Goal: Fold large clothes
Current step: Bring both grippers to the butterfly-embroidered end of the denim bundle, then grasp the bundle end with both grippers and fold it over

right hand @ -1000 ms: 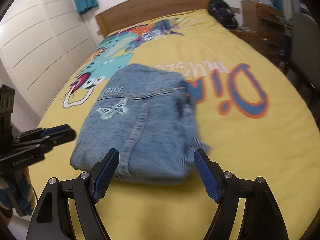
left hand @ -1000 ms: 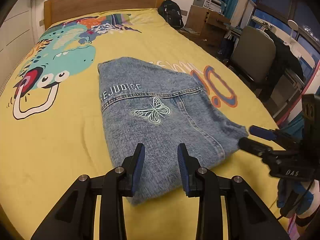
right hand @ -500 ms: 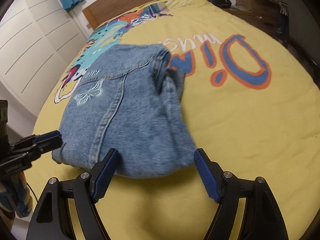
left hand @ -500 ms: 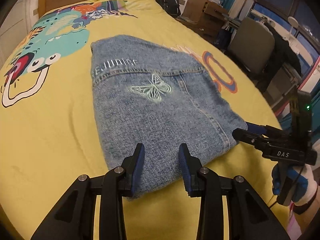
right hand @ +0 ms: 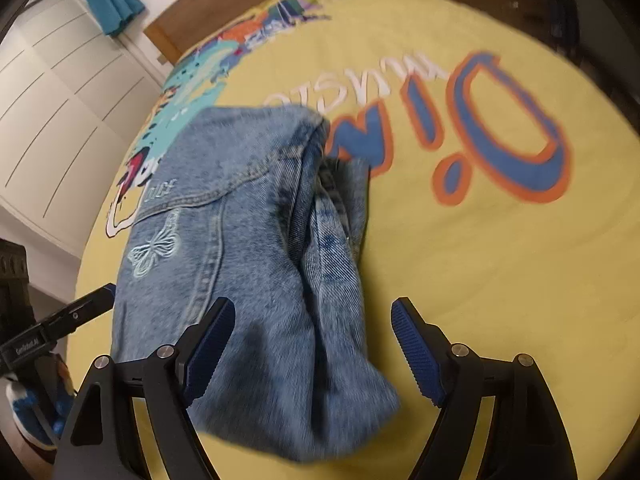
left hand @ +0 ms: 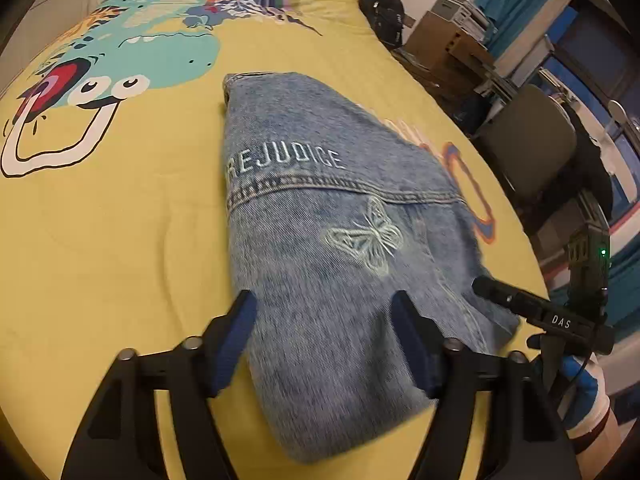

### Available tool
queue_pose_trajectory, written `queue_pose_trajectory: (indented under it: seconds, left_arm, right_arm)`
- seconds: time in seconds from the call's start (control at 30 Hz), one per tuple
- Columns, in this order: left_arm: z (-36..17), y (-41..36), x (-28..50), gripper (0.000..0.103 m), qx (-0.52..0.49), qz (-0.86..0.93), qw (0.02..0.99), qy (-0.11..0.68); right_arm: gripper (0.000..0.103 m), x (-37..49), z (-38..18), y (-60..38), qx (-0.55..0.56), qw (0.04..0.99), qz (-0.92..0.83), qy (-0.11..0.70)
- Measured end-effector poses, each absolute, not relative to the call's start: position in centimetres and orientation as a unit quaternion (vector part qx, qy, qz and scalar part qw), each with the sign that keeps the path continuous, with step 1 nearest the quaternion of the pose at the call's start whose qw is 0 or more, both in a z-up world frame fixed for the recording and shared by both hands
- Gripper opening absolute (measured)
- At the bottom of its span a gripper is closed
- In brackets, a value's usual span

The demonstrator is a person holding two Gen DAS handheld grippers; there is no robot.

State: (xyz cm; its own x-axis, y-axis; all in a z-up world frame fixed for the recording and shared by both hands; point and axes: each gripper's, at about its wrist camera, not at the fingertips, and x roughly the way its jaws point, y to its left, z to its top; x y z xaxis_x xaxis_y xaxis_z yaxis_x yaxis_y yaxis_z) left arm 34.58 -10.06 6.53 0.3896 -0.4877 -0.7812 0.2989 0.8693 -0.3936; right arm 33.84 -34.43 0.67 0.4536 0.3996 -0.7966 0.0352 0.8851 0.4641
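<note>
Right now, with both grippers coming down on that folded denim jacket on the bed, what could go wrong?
1. The left gripper, jaws opening, straddles the denim jacket's near edge; it may pinch only the top layer and undo the fold.
2. Loose layers bulge on the jacket's right side; the open right gripper could spill them.
3. Either gripper might snag the yellow bedspread.

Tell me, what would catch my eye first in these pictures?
Most striking is the folded denim jacket in the middle of the bed, with a pale butterfly stitched on it. Under it lies a bright yellow bedspread with a teal cartoon creature near the headboard. In the foreground, the left claw is opening over the jacket's near edge, and the right claw stands open over its near corner.
</note>
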Motion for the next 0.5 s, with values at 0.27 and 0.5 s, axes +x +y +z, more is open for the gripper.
queue_pose_trajectory:
  seconds: [0.27,0.5]
  left_arm:
    - [4.1,-8.7,37.3,0.077,-0.131,-0.237,0.805,0.528]
    - [2.4,-8.2,38.4,0.087,-0.151,-0.256,0.784,0.545]
  right_arm:
    - [0.085,36.3,-1.9,-34.0,0.242,0.799,0.131,0.534]
    - [0.087,36.6,-3.2,-34.3,0.25,0.792,0.144,0.538]
